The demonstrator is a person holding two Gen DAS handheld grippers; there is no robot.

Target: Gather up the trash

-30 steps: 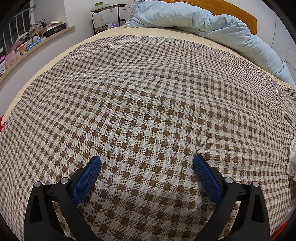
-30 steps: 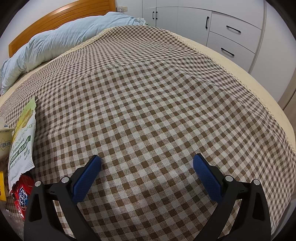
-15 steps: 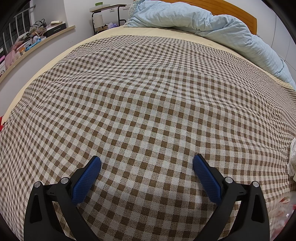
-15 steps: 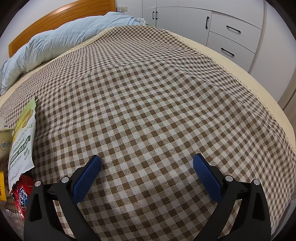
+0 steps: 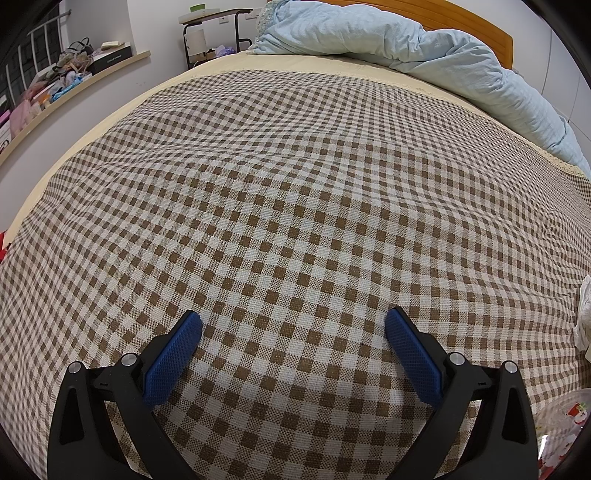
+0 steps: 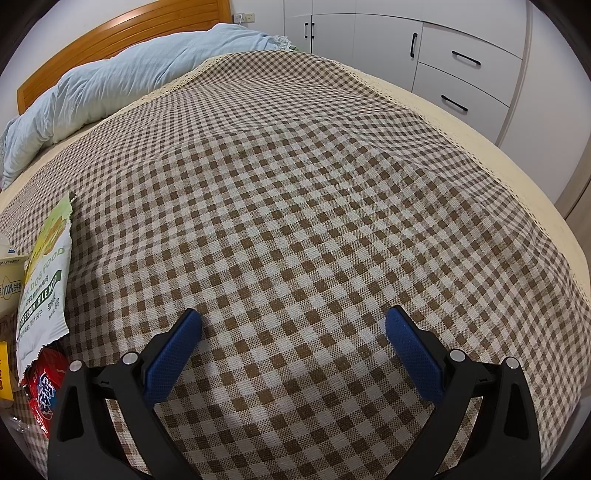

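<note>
The left gripper [image 5: 293, 321] hangs over a bed with its two blue-padded fingers [image 5: 173, 357] spread wide and nothing between them — only the brown-and-cream checked bedspread [image 5: 295, 206] shows in the gap. Out from it, at the far right edge of the left wrist view, a crumpled white piece [image 5: 583, 317] lies on the cloth, and lower in that corner sits a clear plastic wrapper with red print [image 5: 561, 435]; both are cut off by the frame and hard to make out. Further back, a rumpled pale blue duvet [image 5: 388, 40] is heaped against an orange wooden headboard [image 5: 472, 26], a small black-framed side table [image 5: 214, 18] stands beyond the bed, and a cluttered shelf [image 5: 74, 77] runs along the left wall. The right gripper [image 6: 293, 319] is likewise spread wide and empty above bare checked cloth. The trash lies to its left, at the edge of the right wrist view: a white and green dog food bag [image 6: 44, 280] lying flat, a red snack wrapper [image 6: 44, 387] partly under the bag's lower end, a pale carton [image 6: 11, 280] touching the bag's left side, and a sliver of something yellow [image 6: 4, 369] at the frame edge. Beyond the bed on the right stand white cabinets with black handles [image 6: 454, 55].
</note>
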